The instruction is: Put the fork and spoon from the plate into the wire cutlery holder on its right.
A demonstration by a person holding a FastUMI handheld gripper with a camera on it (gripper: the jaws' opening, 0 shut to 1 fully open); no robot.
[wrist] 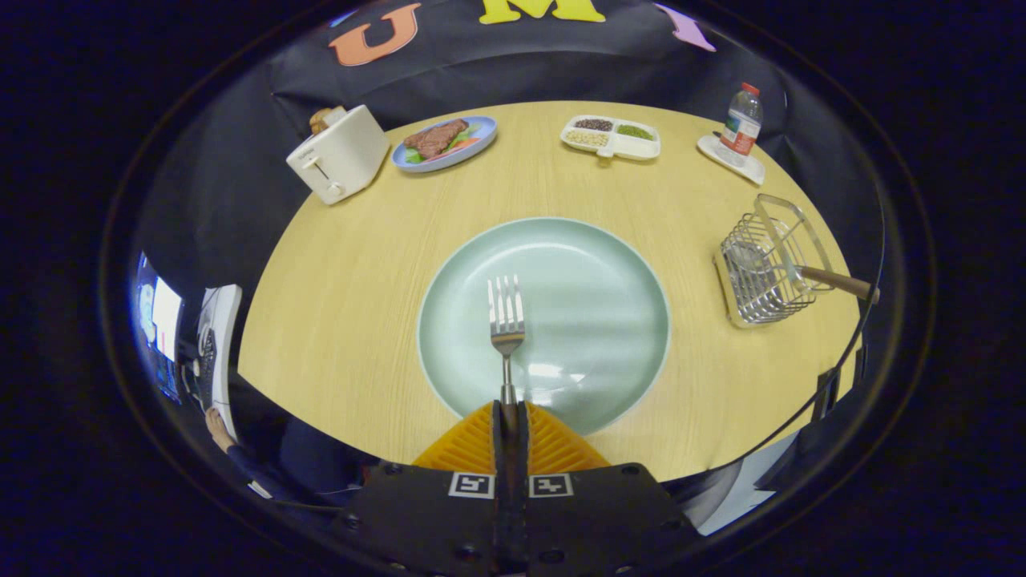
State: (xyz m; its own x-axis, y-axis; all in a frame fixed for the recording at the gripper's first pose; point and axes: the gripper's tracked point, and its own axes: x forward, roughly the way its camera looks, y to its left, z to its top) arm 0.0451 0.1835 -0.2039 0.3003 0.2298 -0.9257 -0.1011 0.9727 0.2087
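The gripper [510, 417] has its two fingers drawn together on the handle of the fork [506, 320], both pressing it from either side, so the tool is clamped on the fork with almost no gap showing between the fingers. The fork runs straight ahead from the fingertips, tines pointing away, over the middle of the pale green plate [609, 320]; whether the tines touch the plate surface cannot be told. The plate sits on the round wooden table [345, 304], directly ahead of the fingers. Ahead and to the right of the plate, apart from it, stands the wire cutlery holder [761, 264], and the spoon [834, 280] is in it, its wooden handle leaning out over the rim toward the right. Farther ahead on the left stand a white toaster [338, 154] and, just beside it, a blue plate of food [445, 143]. Beyond the plate, slightly right, lies a divided white tray [611, 137] with grains. At the far right a water bottle [742, 120] stands upright on a small white dish [731, 160].
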